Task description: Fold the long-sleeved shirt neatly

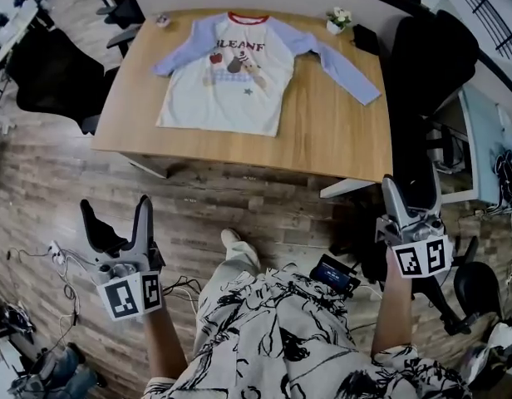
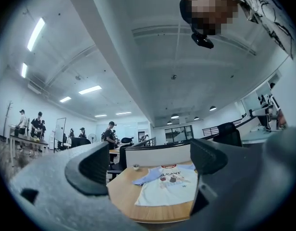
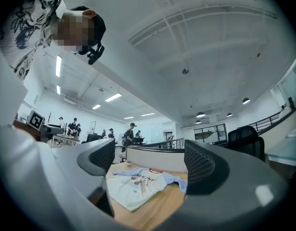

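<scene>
Shirt (image 1: 231, 73): laid flat and front up on the wooden table (image 1: 322, 131), with both blue sleeves spread outward and the red collar toward the far edge; not yet folded.
Left gripper (image 1: 116, 214): held low over the floor, well short of the table; its jaws are set apart and nothing is between them.
Right gripper (image 1: 412, 196): held low on the other side, jaws spread, nothing grasped; the shirt is seen far off through the gap.
Far table edge: a small potted plant (image 1: 337, 19) and a black object (image 1: 366, 38) are placed just beyond the sleeve on the head view's right; a small round item (image 1: 162, 21) is set near the other sleeve.
Chairs: one black chair (image 1: 48, 69) is parked left of the table, and another (image 1: 430, 65) at its right end, near that sleeve's cuff.
Floor: cables (image 1: 56, 260) are strewn beside the left gripper, and a black device (image 1: 335, 274) is seen by the person's knee.
Between grippers and table: wood-plank flooring and the person's shoe (image 1: 233, 239).
</scene>
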A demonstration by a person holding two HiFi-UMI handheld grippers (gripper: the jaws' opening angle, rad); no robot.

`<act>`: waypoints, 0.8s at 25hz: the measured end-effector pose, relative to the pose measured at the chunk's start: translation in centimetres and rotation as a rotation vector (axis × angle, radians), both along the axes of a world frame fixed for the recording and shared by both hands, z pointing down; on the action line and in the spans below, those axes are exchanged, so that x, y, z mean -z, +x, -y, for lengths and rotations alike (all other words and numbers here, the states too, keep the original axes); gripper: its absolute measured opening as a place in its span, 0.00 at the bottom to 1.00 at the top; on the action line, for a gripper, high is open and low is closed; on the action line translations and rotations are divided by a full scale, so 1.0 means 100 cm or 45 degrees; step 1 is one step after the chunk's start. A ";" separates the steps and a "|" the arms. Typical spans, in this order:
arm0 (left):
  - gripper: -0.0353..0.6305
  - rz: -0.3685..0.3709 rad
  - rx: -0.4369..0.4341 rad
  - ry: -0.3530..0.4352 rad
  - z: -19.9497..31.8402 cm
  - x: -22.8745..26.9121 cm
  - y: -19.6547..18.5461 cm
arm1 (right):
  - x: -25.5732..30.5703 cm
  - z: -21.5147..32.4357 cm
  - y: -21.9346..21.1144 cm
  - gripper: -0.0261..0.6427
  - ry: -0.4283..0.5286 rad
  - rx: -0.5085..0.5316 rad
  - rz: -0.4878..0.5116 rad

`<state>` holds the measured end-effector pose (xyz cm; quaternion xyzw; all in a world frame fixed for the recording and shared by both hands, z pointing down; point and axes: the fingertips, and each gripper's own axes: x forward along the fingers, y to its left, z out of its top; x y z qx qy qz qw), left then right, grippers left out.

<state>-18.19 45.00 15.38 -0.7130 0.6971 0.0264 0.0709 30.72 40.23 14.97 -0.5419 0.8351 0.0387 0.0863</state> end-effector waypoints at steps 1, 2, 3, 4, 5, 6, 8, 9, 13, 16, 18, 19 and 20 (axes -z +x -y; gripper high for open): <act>0.82 -0.007 -0.007 0.002 0.010 -0.001 -0.008 | 0.001 0.009 -0.008 0.70 0.006 -0.004 -0.002; 0.82 -0.011 -0.012 0.003 0.019 -0.001 -0.016 | 0.002 0.017 -0.016 0.70 0.011 -0.008 -0.004; 0.82 -0.014 -0.018 0.002 0.028 -0.002 -0.024 | 0.003 0.025 -0.025 0.70 0.014 -0.014 -0.005; 0.82 -0.017 -0.024 0.000 0.036 -0.003 -0.031 | 0.003 0.032 -0.032 0.70 0.017 -0.022 -0.005; 0.82 -0.020 -0.031 -0.004 0.044 -0.003 -0.038 | 0.004 0.039 -0.038 0.70 0.018 -0.033 -0.004; 0.82 -0.023 -0.040 -0.008 0.052 -0.004 -0.045 | 0.005 0.045 -0.043 0.70 0.019 -0.045 -0.003; 0.82 -0.019 -0.063 -0.022 0.067 -0.006 -0.055 | 0.006 0.054 -0.053 0.70 0.018 -0.068 -0.007; 0.82 -0.015 -0.077 -0.030 0.074 -0.008 -0.059 | 0.005 0.057 -0.057 0.70 0.015 -0.076 -0.009; 0.82 -0.025 -0.120 -0.071 0.105 -0.019 -0.067 | -0.003 0.073 -0.070 0.70 -0.033 -0.090 -0.023; 0.82 -0.048 -0.140 -0.098 0.129 -0.030 -0.065 | -0.009 0.089 -0.074 0.70 -0.065 -0.099 -0.031; 0.82 -0.056 -0.144 -0.112 0.146 -0.035 -0.064 | -0.011 0.106 -0.076 0.70 -0.072 -0.094 -0.036; 0.82 -0.054 -0.143 -0.116 0.154 -0.037 -0.064 | -0.012 0.116 -0.077 0.70 -0.073 -0.090 -0.041; 0.82 -0.052 -0.139 -0.120 0.162 -0.037 -0.064 | -0.013 0.126 -0.077 0.70 -0.072 -0.086 -0.045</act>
